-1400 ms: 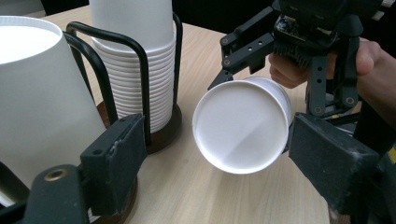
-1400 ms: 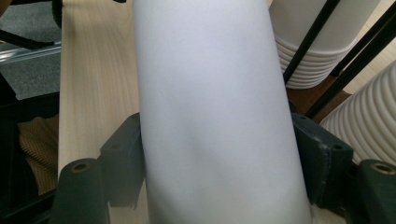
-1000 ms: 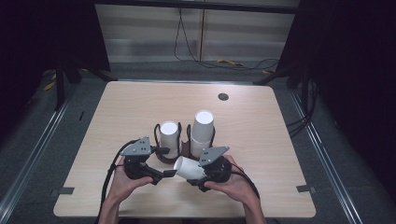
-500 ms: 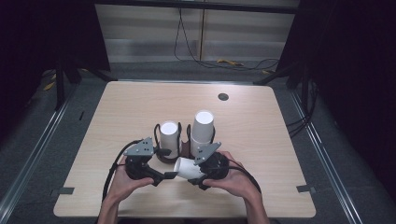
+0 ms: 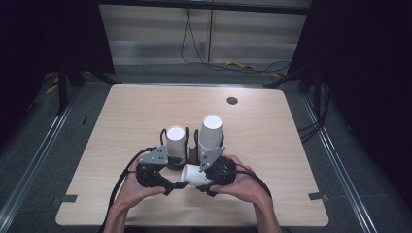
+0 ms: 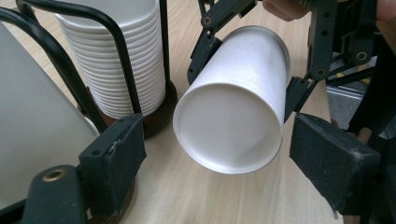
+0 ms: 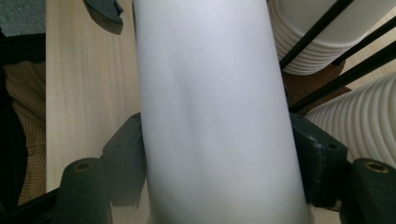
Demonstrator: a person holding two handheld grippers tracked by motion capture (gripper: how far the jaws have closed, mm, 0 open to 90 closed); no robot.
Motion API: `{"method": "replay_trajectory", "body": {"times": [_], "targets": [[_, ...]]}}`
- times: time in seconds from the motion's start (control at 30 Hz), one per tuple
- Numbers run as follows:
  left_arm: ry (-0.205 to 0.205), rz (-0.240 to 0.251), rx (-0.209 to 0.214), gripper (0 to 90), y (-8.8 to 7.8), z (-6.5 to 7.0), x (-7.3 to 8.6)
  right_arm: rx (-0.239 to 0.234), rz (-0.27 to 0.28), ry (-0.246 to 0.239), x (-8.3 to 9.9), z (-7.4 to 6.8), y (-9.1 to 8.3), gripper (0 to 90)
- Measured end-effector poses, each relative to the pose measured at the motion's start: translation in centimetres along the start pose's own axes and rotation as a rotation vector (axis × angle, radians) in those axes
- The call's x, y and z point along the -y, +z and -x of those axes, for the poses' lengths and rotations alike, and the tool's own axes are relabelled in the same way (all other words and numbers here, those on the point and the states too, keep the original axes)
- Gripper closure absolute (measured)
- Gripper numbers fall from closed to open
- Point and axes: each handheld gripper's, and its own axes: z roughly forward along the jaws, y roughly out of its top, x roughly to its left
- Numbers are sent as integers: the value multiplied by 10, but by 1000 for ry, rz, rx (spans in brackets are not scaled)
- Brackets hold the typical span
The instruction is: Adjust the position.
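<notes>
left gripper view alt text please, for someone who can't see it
A white paper cup lies sideways, bottom toward the camera, clamped by the right gripper. The left gripper has open fingers either side of it; a stack of cups stands behind.

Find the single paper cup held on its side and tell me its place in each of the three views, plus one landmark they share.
High view: the paper cup lies low in the middle, between the two hands.
Left gripper view: paper cup at centre, its base toward the camera, held by the other gripper.
Right gripper view: paper cup runs up the middle between the black jaws, which press its sides.
Shared landmark: the cup stacks in wire holders.
</notes>
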Motion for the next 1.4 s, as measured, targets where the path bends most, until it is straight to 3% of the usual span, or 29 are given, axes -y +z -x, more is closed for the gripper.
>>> {"method": "replay_trajectory", "body": {"times": [0.27, 0.33, 0.8, 1.2, 1.4], "targets": [[-6, -40, 30, 195, 5, -4, 1, 3, -53, -31, -4, 0, 3, 296], [-1, -73, 42, 195, 8, -5, 2, 11, -74, -40, -7, 0, 4, 297], [35, -145, 77, 259, 15, -7, 1, 8, -154, -87, -17, -3, 10, 296], [44, -158, 110, 265, 21, -9, 3, -11, -163, -97, -20, -5, 15, 293], [63, -170, 139, 314, 24, -7, 4, -35, -153, -81, -21, -4, 16, 287]]}}
